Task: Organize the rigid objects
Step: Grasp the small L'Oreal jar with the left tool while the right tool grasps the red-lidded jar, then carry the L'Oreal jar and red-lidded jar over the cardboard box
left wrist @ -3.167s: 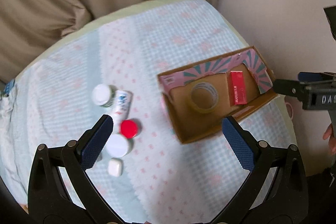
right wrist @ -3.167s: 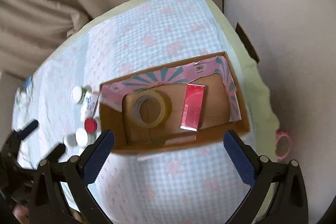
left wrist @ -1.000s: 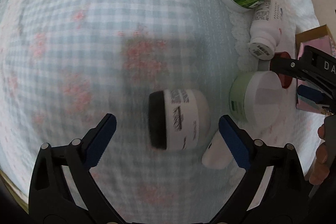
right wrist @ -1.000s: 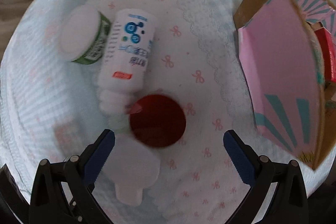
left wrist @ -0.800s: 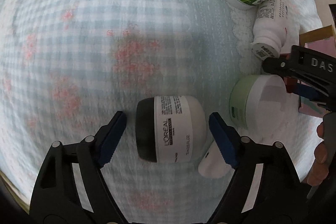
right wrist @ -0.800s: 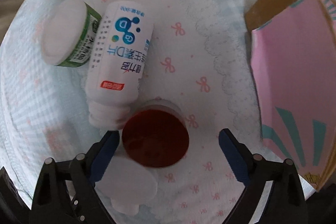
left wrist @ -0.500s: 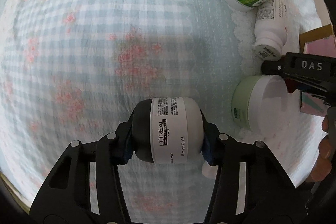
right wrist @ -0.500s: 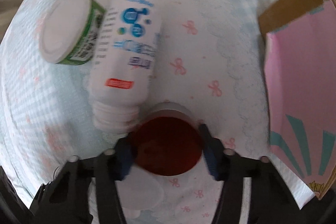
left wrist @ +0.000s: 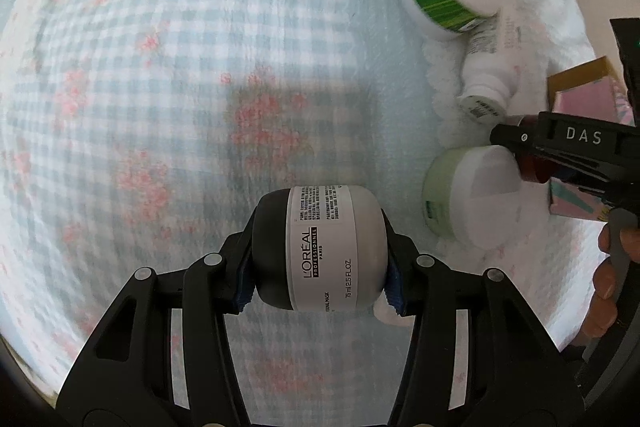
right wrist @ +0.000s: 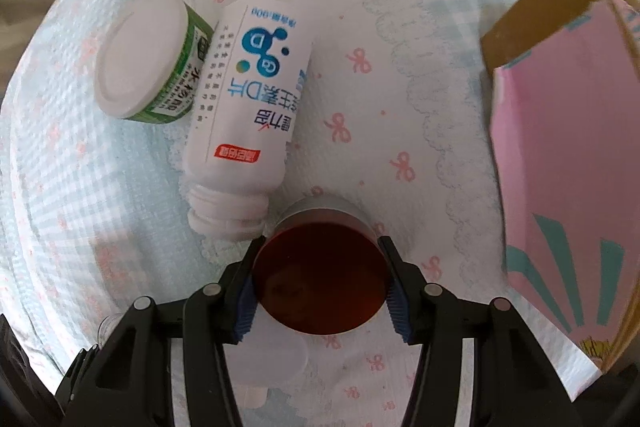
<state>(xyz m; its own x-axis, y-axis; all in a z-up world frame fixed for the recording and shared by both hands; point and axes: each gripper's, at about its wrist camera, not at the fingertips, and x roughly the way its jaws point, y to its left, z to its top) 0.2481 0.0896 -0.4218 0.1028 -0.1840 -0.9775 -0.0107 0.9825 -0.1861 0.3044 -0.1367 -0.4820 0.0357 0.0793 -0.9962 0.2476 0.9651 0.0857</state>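
Note:
My left gripper (left wrist: 320, 279) is shut on a white L'Oreal jar with a black lid (left wrist: 320, 251), lying sideways between the pads. My right gripper (right wrist: 320, 287) is shut on a red-lidded jar (right wrist: 320, 279); it also shows in the left wrist view (left wrist: 532, 163). A white bottle (right wrist: 248, 115) lies next to a green-labelled tub (right wrist: 148, 59). A pale green tub with a white lid (left wrist: 468, 199) stands right of the left gripper. The pink-lined cardboard box (right wrist: 560, 147) is at the right.
Everything rests on a soft blue-checked blanket (left wrist: 160, 67) with a white bow-print cloth (right wrist: 380, 27) on it. A small white object (left wrist: 386, 311) lies just behind the left gripper's right finger. Beige fabric lies beyond the blanket's edge.
Both grippers came down from a high view, closed in, and shut: the left on the L'Oreal jar, the right on the red-lidded jar.

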